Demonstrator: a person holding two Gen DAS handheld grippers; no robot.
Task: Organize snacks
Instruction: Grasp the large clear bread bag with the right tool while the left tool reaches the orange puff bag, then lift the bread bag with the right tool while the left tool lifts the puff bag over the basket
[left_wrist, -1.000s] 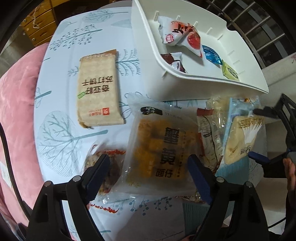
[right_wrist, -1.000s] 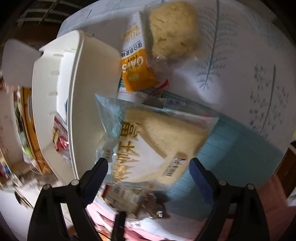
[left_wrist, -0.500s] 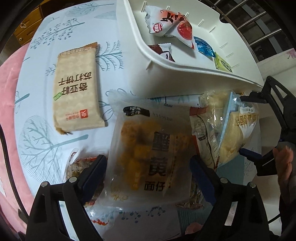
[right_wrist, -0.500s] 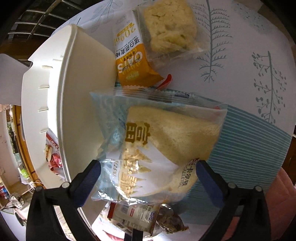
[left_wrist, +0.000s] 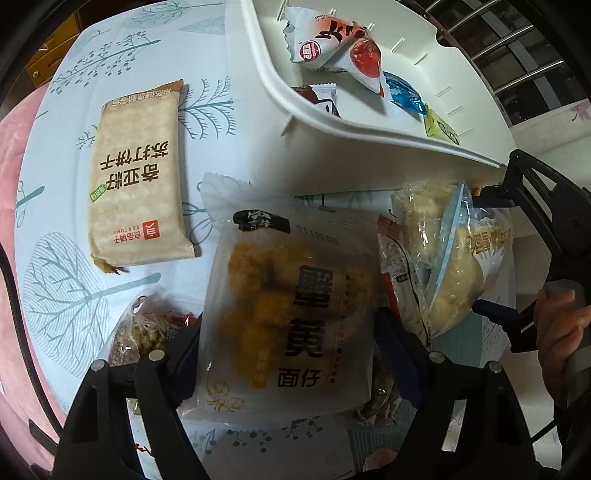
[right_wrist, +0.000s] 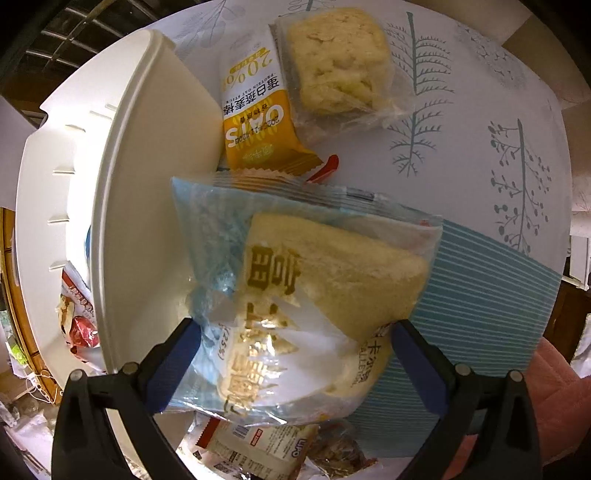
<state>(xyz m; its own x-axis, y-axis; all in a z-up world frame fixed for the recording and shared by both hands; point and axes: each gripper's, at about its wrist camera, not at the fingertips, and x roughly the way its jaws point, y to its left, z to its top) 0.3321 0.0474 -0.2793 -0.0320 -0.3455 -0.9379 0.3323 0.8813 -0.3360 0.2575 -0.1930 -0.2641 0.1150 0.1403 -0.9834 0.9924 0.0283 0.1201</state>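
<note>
1. Left tool (left_wrist: 288, 362): pointing steeply down over the egg-yolk pastry pack (left_wrist: 291, 306), which lies flat on the desk (left_wrist: 66, 192) just in front of the white bin (left_wrist: 369, 155). Jaws are closing, the pack is between the pads, and I can't see real pinch on it yet, so I'd call them apart.
2. Right tool (right_wrist: 295, 354): pointing straight down over the bread pack (right_wrist: 303, 295), fingers spread as wide as they go. The blue pads sit at the wrapper's two edges with no visible squeeze.
3. The bread pack lies partly on a pile of smaller wrappers and beside the bin wall. It overlaps the orange oat bar (right_wrist: 258, 125).
4. Handling, pastry pack: light, puffy film bag with lumpy contents. Film looks slick and will crumple before the pads bite. Best bet is to grip across the short width over the filled middle, not the crimped end seals, which would let it swing.
5. Handling, bread pack: very light and soft, crushes easily. Loose clear film around the slice means slack to take up first. Take it by the body with gentle pressure, or by the top seam if shape matters.
6. Risk: film is glossy, so a shallow pinch probably slips. A deep pinch dents the bread.
7. Already in the bin: small candies and a red-white pouch (left_wrist: 325, 40). The soda cracker pack (left_wrist: 136, 177) is well apart on the desk, stiff and flat, the easy one.
</note>
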